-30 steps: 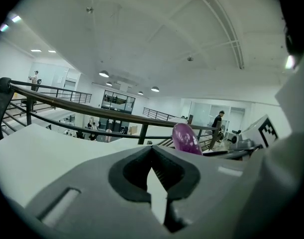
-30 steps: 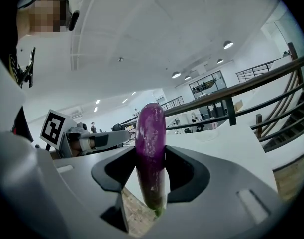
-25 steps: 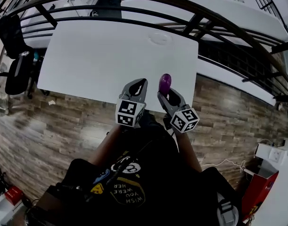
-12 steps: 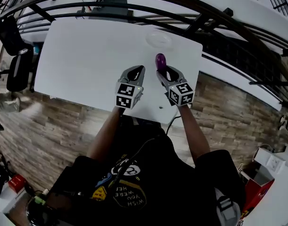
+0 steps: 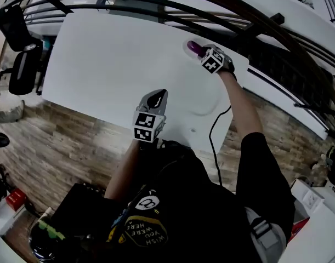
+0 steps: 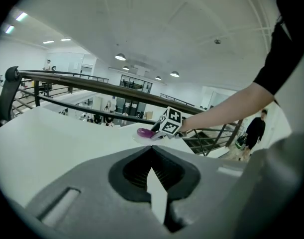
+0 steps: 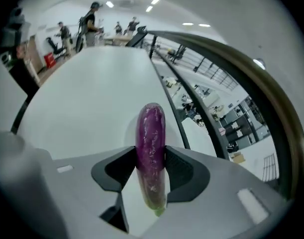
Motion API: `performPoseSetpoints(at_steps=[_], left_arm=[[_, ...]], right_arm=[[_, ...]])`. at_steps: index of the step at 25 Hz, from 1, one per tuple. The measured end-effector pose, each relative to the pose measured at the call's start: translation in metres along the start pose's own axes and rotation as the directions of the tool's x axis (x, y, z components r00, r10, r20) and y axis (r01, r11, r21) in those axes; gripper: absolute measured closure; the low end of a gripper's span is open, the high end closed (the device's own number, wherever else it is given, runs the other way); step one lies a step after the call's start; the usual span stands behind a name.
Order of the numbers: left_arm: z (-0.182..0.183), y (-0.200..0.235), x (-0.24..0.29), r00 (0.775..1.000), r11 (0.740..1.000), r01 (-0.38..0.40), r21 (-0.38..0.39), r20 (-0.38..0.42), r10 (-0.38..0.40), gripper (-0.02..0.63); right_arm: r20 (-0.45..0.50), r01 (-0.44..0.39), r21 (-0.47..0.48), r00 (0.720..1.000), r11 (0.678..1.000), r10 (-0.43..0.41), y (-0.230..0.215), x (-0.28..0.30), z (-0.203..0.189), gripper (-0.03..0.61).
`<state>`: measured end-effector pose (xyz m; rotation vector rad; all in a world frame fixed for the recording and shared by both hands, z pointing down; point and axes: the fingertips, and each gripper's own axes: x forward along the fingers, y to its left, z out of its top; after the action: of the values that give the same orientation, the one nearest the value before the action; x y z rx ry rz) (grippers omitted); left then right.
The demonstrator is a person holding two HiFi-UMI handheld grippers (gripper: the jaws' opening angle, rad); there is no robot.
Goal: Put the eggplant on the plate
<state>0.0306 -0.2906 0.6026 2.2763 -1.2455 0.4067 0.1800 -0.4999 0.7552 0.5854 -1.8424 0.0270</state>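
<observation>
At the far right corner of the table (image 5: 118, 64), the right gripper (image 5: 199, 50) clamped the eggplant (image 7: 151, 148) between its jaws, over the plate (image 7: 130, 132). Near the front edge, the left gripper (image 5: 158, 96) hung with its jaws together, empty.

Person: black short-sleeved T-shirt (image 5: 172, 201) with yellow-and-white chest print; grey left gripper (image 5: 158, 95) and right gripper (image 5: 199, 51), each bearing a black-and-white marker cube (image 5: 146, 128); black cable (image 5: 211, 141).

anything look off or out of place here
Nothing stands out. The right gripper holds the eggplant over the plate at the table's far corner; the left gripper is shut and empty.
</observation>
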Motion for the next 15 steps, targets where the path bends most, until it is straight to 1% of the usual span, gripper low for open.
performPoseSetpoints(at_steps=[1, 3, 5, 7, 8, 9, 11, 12, 13, 14, 15], left_arm=[[-0.007, 0.006, -0.006, 1.000, 1.000, -0.015, -0.026, -0.008, 0.015, 0.609], [-0.019, 0.016, -0.015, 0.999, 0.998, -0.045, -0.051, -0.028, 0.044, 0.609], [-0.025, 0.023, -0.022, 0.997, 0.995, -0.070, -0.068, -0.028, 0.068, 0.609], [-0.027, 0.031, -0.030, 0.996, 0.993, -0.086, -0.085, -0.022, 0.084, 0.609], [-0.026, 0.035, -0.033, 0.996, 0.992, -0.091, -0.088, -0.019, 0.089, 0.609], [-0.024, 0.039, -0.037, 0.996, 0.992, -0.092, -0.088, -0.017, 0.091, 0.609], [-0.020, 0.042, -0.044, 0.996, 0.993, -0.085, -0.086, -0.010, 0.085, 0.609], [-0.018, 0.042, -0.049, 0.997, 0.994, -0.078, -0.081, -0.010, 0.078, 0.609], [-0.016, 0.042, -0.053, 0.998, 0.995, -0.068, -0.074, -0.009, 0.068, 0.609], [-0.014, 0.042, -0.056, 0.998, 0.996, -0.056, -0.066, -0.007, 0.055, 0.609], [-0.012, 0.043, -0.058, 0.999, 0.997, -0.043, -0.059, -0.003, 0.043, 0.609]], right_arm=[[-0.047, -0.018, -0.068, 0.999, 0.998, 0.015, -0.003, 0.011, -0.001, 0.390], [-0.110, -0.069, -0.149, 0.993, 0.986, 0.053, -0.002, 0.028, -0.008, 0.390], [-0.134, -0.094, -0.176, 0.988, 0.980, 0.071, -0.002, 0.036, -0.012, 0.387], [-0.135, -0.092, -0.183, 0.989, 0.979, 0.068, -0.004, 0.037, -0.009, 0.385], [-0.134, -0.088, -0.180, 0.989, 0.980, 0.064, -0.004, 0.035, -0.008, 0.367], [-0.125, -0.078, -0.164, 0.990, 0.983, 0.058, -0.004, 0.031, -0.006, 0.318], [-0.061, -0.027, -0.083, 0.998, 0.996, 0.022, -0.002, 0.012, 0.002, 0.313], [-0.010, 0.009, -0.012, 1.000, 1.000, -0.009, 0.002, -0.002, 0.005, 0.313], [0.048, 0.042, 0.083, 0.998, 0.996, -0.046, 0.009, -0.019, 0.008, 0.314], [0.113, 0.059, 0.200, 0.990, 0.978, -0.083, 0.021, -0.039, 0.010, 0.322], [0.182, 0.052, 0.330, 0.976, 0.943, -0.117, 0.039, -0.060, 0.012, 0.331]])
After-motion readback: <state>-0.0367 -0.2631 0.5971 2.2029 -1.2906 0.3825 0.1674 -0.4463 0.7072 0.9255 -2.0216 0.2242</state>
